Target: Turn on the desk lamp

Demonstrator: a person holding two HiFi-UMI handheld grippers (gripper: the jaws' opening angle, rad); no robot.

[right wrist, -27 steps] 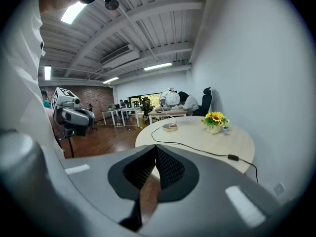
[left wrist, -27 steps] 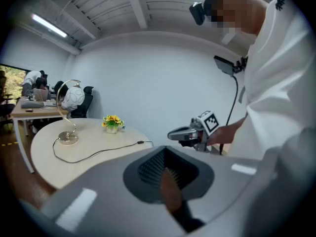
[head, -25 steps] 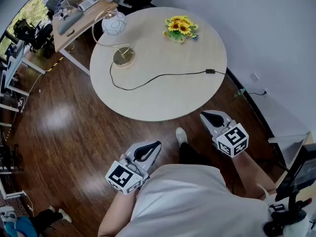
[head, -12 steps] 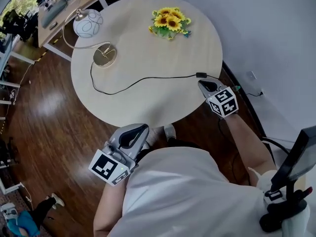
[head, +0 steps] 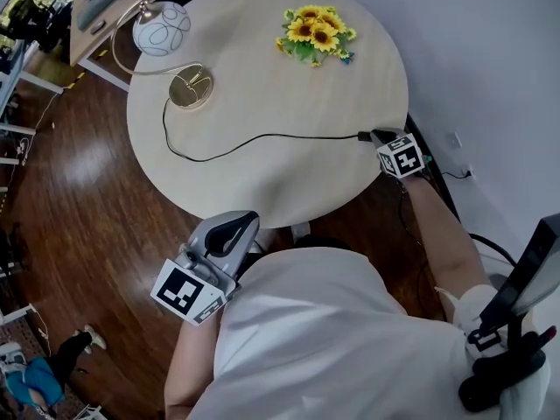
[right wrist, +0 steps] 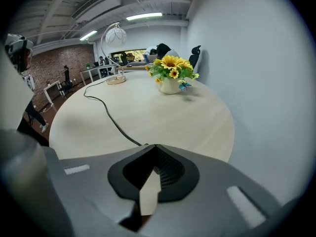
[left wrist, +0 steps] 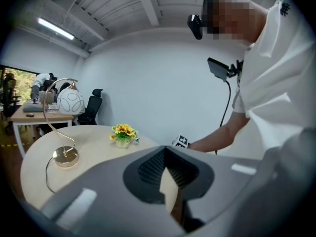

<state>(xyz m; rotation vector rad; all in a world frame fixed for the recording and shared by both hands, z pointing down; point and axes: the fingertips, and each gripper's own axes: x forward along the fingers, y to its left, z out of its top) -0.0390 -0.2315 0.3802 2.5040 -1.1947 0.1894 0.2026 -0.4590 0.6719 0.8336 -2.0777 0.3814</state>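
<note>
With jaws closed, my right gripper (head: 375, 136) had just reached the cord switch (head: 363, 136), ready to press it; my left gripper (head: 247, 221) waited, also closed.

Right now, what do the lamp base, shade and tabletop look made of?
Lamp base: polished brass-coloured metal, mirror glints.
Lamp shade: white globe, likely frosted glass or plastic; dark line pattern.
Tabletop: pale wood-look, probably matte laminate; faint grain, no glare.

The grey left gripper (head: 240, 227), black-and-white marker cube at its rear, is held in close by the person's waist with its jaws pressed together on nothing, while the bare right arm (head: 440, 227) is stretched forward, its grey right gripper (head: 378, 136) likewise closed and empty.
</note>
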